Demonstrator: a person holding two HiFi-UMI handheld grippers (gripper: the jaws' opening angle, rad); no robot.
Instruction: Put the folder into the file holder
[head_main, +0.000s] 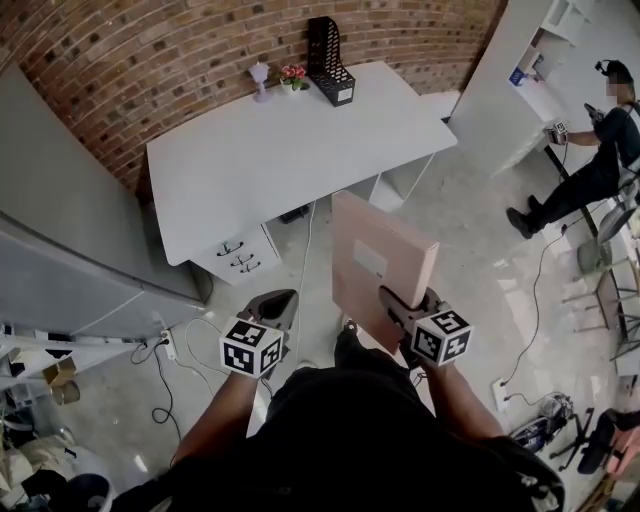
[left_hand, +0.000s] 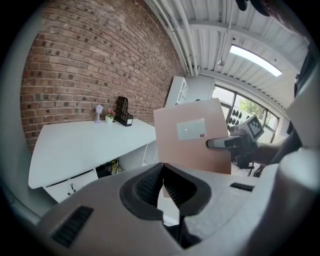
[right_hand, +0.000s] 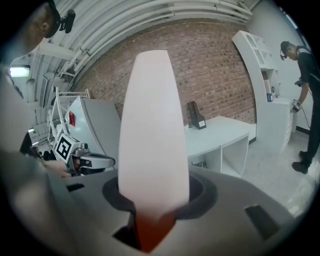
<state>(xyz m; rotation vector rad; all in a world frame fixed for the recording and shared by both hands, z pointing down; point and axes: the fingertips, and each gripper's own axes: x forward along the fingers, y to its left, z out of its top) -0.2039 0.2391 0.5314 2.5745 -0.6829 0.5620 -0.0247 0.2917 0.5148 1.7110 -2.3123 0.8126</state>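
A tan folder (head_main: 380, 265) with a white label stands upright over the floor, a good way short of the white desk (head_main: 250, 150). My right gripper (head_main: 397, 300) is shut on its lower edge, and in the right gripper view the folder (right_hand: 152, 125) rises straight out of the jaws. The black mesh file holder (head_main: 330, 62) stands at the desk's far edge, against the brick wall. My left gripper (head_main: 272, 305) hangs to the left of the folder, shut and empty. In the left gripper view the folder (left_hand: 192, 140) and the file holder (left_hand: 123, 111) both show.
A small flower pot (head_main: 293, 75) and a pale lilac vase (head_main: 260, 78) stand beside the file holder. A drawer unit (head_main: 240, 255) sits under the desk. A grey cabinet (head_main: 60, 250) is at the left, a white shelf (head_main: 510, 80) and a person (head_main: 590, 150) at the right. Cables (head_main: 160, 390) lie on the floor.
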